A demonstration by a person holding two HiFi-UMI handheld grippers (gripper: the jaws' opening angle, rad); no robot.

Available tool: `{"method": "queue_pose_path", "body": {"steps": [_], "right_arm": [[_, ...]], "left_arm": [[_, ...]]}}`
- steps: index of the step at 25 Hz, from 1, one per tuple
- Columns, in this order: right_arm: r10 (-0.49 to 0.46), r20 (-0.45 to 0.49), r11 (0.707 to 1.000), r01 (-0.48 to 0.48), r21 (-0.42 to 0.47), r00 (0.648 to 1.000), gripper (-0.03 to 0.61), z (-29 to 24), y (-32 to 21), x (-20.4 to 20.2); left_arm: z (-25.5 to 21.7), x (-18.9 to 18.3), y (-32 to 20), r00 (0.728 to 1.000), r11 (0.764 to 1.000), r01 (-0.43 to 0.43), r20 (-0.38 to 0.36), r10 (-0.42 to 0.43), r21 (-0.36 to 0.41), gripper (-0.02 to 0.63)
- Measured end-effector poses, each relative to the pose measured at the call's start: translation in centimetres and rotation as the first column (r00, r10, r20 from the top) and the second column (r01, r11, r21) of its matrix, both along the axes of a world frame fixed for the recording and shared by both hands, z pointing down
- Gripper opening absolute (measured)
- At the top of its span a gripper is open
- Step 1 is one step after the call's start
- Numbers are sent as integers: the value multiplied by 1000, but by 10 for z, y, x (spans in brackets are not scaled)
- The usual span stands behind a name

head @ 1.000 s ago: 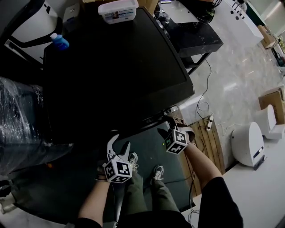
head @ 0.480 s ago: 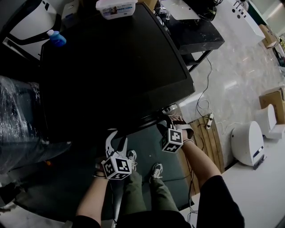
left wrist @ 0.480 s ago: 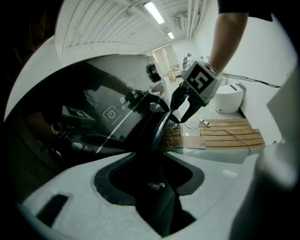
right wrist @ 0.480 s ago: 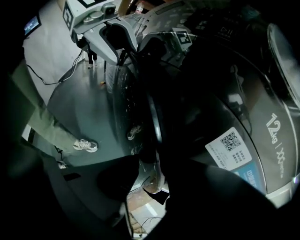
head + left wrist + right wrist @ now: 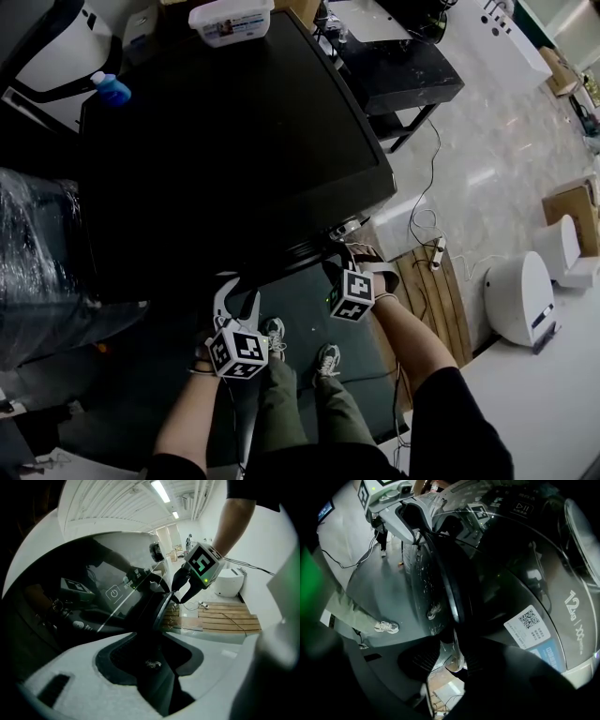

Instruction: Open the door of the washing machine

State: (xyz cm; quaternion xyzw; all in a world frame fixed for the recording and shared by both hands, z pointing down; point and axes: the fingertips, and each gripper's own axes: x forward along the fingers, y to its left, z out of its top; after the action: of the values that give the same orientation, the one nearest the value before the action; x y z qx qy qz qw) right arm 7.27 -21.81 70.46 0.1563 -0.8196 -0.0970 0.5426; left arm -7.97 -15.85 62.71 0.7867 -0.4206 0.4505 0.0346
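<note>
**Now both hand-held grippers are closing on the washing machine door**

Well, the biggest thing here is the black washing machine (image 5: 234,141). The head view looks down on its flat top. Its round door (image 5: 417,588) is on the front, low down, right where the person stands. The shiny glass shows the person's legs and shoes like a mirror. The door's dark edge (image 5: 159,616) runs between the two tools.

To the left of the machine sits a big lump wrapped in shiny plastic (image 5: 37,253). On the floor to the right lies a wooden pallet (image 5: 441,291).

The left hand-held gripper (image 5: 236,292) points down at the door's edge. Its jaws are closing, with the edge between them and the pads just beside it, not yet clamped tight. The right hand-held gripper (image 5: 349,258) is near it, further along the same edge. Its jaws are closing too. The door's rim stands between them, and a bit of floor shows through a gap on one side.

A white tub (image 5: 232,21) stands at the far end of the machine's top. A blue bottle (image 5: 111,90) is by the far left corner. A small sticker with a square code (image 5: 529,620) is stuck on the machine's front, beside the door.
</note>
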Motion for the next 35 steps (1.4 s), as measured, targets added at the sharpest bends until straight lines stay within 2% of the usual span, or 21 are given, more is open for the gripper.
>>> {"method": "queue_pose_path", "body": {"steps": [11,20,24,26,28,31,35], "right_arm": [[17,8,1000,-17,-9,1000,152,-1,3,2],[-12,1,1000,12,-21,1000,147,0,3,3],[-1,1,1000,1,-12,1000,147,-2,3,1],[-15,2,999,15,-33,1000,147,0,18,7],[-37,38,996,40,-85,999,131,5,54,15],[44,125,994,-31,-103,991,132,5,97,18],[162,126,983,-150,-102,979,152,6,117,22]], "left_arm": [[0,1,1,1000,999,18,0,-18,-30,163],[0,3,1,999,998,31,-7,-31,-53,161],[-1,1,1,999,998,39,-9,-40,-43,161],[0,6,9,1000,999,20,-12,-20,-48,163],[0,11,28,999,997,-44,2,44,-59,172],[2,12,52,993,991,-119,16,120,-58,189],[4,14,64,990,988,-138,13,139,-65,196]]}}
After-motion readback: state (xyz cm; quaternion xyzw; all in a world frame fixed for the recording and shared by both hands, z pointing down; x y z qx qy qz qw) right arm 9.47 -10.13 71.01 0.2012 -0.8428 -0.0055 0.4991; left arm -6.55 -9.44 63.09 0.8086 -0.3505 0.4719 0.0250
